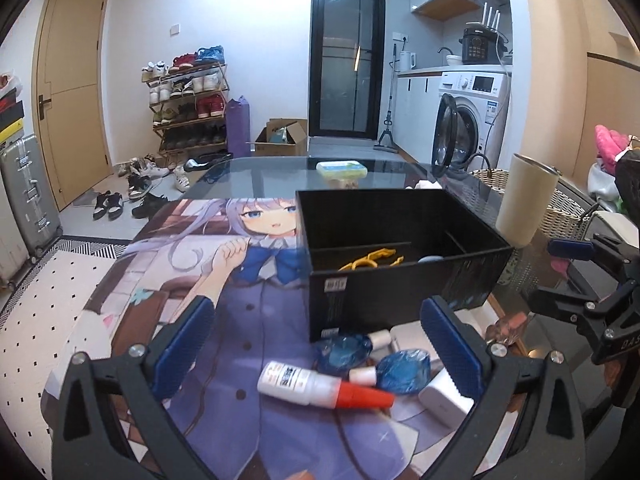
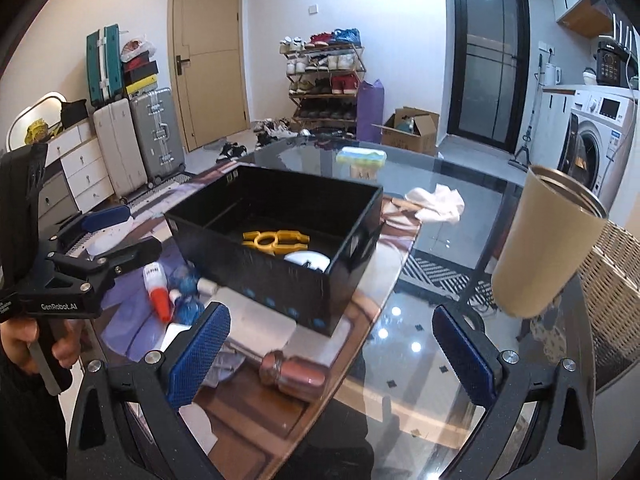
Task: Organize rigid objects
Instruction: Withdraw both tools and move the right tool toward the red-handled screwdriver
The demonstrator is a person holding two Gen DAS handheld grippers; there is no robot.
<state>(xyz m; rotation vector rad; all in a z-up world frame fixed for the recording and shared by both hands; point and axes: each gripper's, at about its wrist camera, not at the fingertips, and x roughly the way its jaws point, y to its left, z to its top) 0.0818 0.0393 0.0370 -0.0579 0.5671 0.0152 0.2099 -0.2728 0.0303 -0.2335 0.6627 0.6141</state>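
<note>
Between the left tool [image 1: 316, 344] pads, spread wide and empty, lies the loose clutter: a white bottle with red cap [image 1: 320, 387] on its side, two blue plastic-wrapped pieces [image 1: 344, 350], a small white vial [image 1: 379, 337], and a white adapter block [image 1: 444, 396] touching the right-hand pad. At 12 o'clock, just beyond them, sits the black divided box [image 1: 400, 264], already holding a yellow plastic clip [image 1: 370, 261] and a pale round item. Right tool [image 2: 332, 356] is also spread wide, holding nothing; a copper-pink metal cylinder [image 2: 294, 376] lies just ahead of its left pad, box at 11 o'clock, beige tumbler [image 2: 548, 244] at 2 o'clock. Step looks like: sorting partly done, picking the next item. Next move likely: left tool lowers over the bottle, closes across its body, lifts over the box wall. Glass worktop [image 2: 424, 344] and printed mat [image 1: 248, 320] underneath.
</note>
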